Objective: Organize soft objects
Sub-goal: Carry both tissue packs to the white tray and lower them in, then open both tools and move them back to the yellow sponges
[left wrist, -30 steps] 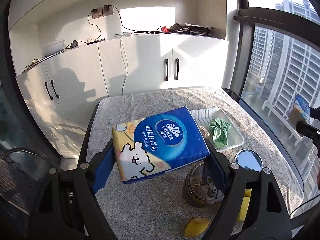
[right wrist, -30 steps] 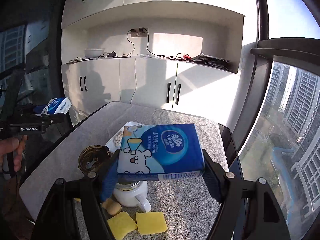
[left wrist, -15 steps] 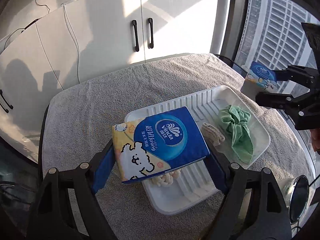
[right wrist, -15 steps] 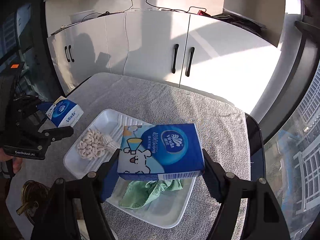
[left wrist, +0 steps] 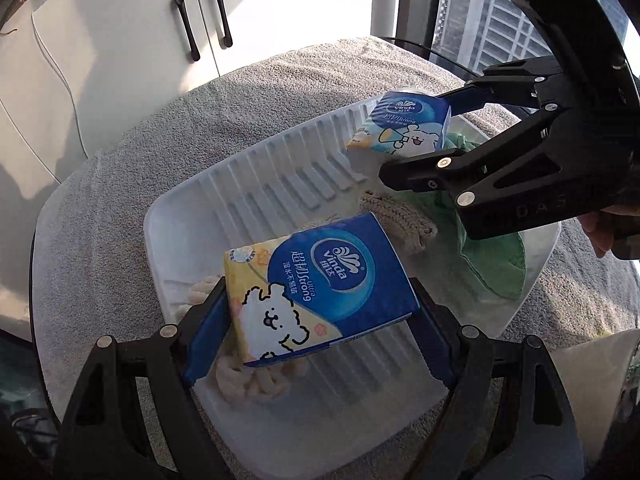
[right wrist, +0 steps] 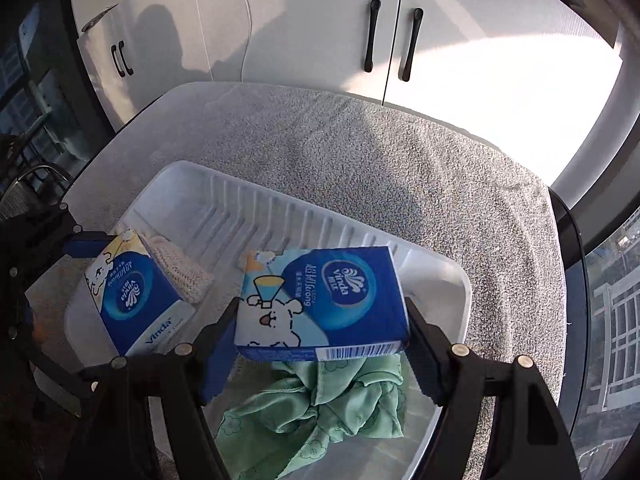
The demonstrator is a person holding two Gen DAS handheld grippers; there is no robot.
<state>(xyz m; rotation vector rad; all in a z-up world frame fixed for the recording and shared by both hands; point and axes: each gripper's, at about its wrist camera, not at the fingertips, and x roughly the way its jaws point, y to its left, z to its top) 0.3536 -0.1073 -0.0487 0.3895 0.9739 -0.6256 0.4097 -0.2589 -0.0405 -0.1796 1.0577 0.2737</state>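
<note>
Two blue Vinda tissue packs hang over a white ribbed tray [left wrist: 256,184], each carried by its own hand-held tool, in what looks like the placing step of a tidy-up of soft things. The left gripper [left wrist: 320,316] is clamped on the yellow-cornered tissue pack [left wrist: 320,280], its blue pads pressing the pack's two short ends so the printed face with the white cartoon dog stays up and towards the camera; the pack sits tilted above the tray's near-left part, over a pale knotted rope piece [left wrist: 248,380] lying in the tray. The right gripper [right wrist: 320,332] likewise squeezes the second tissue pack [right wrist: 324,300] by its ends, above the tray's right part, directly over a crumpled green cloth [right wrist: 316,412] already in the tray. A beige knitted piece [left wrist: 396,216] lies in the tray between the two packs. Holding by the ends probably keeps the soft wrappers from buckling and leaves the underside free to settle onto the tray. Both packs look plump and slightly dented where gripped, glossy in the window light. The tray rests on a grey towel [right wrist: 360,152] covering the table, with white cabinets [right wrist: 320,20] beyond it. Neither pack appears to touch the tray floor yet, so release seems premature until each comes lower.
</note>
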